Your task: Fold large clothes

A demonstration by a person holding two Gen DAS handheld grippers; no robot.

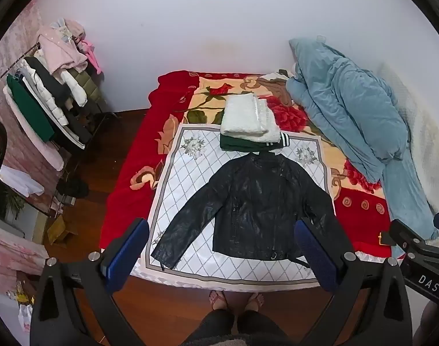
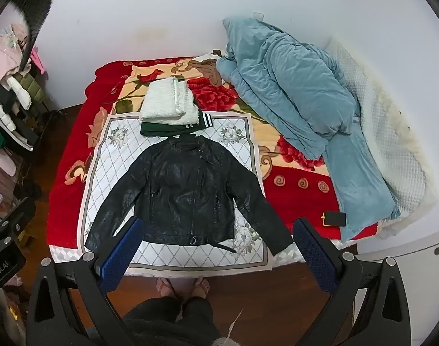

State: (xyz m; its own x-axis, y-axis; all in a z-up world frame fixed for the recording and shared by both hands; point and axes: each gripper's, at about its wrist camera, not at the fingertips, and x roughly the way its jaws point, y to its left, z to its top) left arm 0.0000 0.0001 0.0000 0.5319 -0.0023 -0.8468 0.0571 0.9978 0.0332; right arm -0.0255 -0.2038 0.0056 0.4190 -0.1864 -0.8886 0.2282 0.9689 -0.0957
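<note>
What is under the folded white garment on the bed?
The folded white garment lies on a folded dark green garment with white-striped trim. Only the green one's near edge and striped corner show; the rest is covered, so anything beneath the pile cannot be seen.

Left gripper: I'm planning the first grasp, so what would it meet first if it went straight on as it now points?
Probably the black jacket, spread flat on the bed; the open left gripper frames its hem, though depth is unclear.
</note>
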